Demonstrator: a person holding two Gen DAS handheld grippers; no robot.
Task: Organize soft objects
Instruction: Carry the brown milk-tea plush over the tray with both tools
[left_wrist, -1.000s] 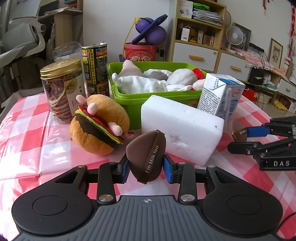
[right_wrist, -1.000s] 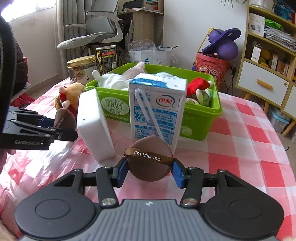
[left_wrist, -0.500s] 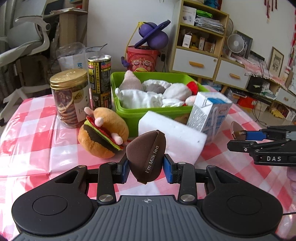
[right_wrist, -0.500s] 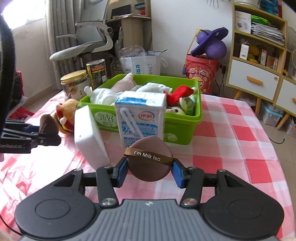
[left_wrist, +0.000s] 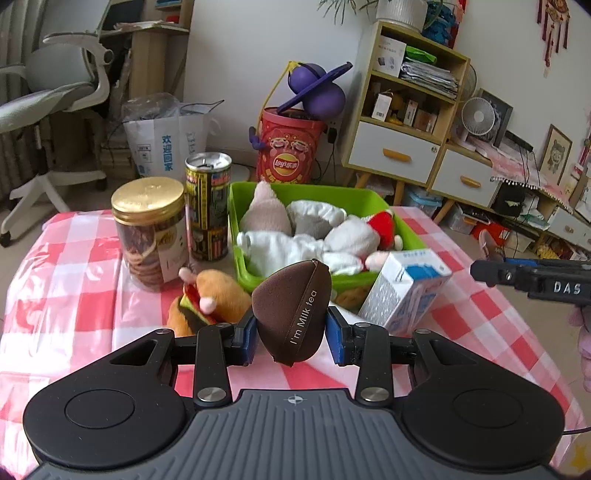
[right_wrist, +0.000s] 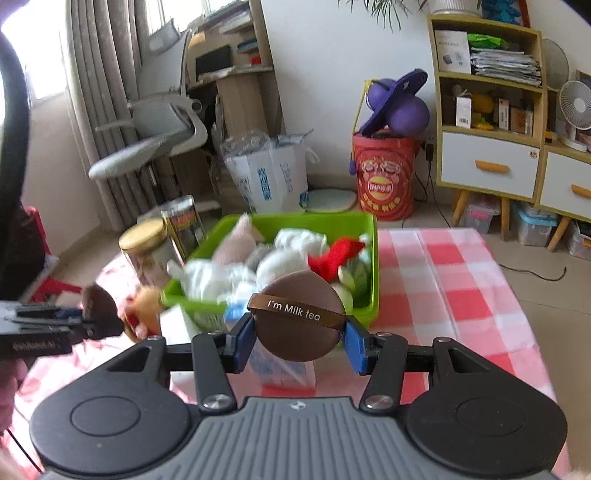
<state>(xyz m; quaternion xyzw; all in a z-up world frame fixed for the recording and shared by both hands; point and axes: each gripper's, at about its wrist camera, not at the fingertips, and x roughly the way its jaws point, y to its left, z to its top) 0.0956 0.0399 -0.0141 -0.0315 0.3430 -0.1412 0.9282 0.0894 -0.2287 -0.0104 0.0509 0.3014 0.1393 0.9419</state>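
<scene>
Left hand-held gripper (left_wrist: 291, 334): I had it pinching a brown puff (left_wrist: 291, 310), blue pads pressed on both flanks, the "I'm Milk tea" ribbon running up its edge.
Right hand-held gripper (right_wrist: 298, 343): clamped on a second brown puff (right_wrist: 298, 319), round face toward me, ribbon lying across it.
Where the puffs were: both up in the air in my jaws, above the bench (left_wrist: 74, 295) with its red-and-white check cloth.
Just past my left puff: the burger plush (left_wrist: 207, 299) lay on the cloth, the milk carton (left_wrist: 406, 284) tilted to its right.
Green bin (left_wrist: 328, 194): behind them, piled with white, grey and red soft toys (left_wrist: 306, 240).
Left of the bin: a gold-lidded cookie jar (left_wrist: 149, 229) and a tall can (left_wrist: 208, 206), both upright.
Right view: blurred, details there hard to read.
</scene>
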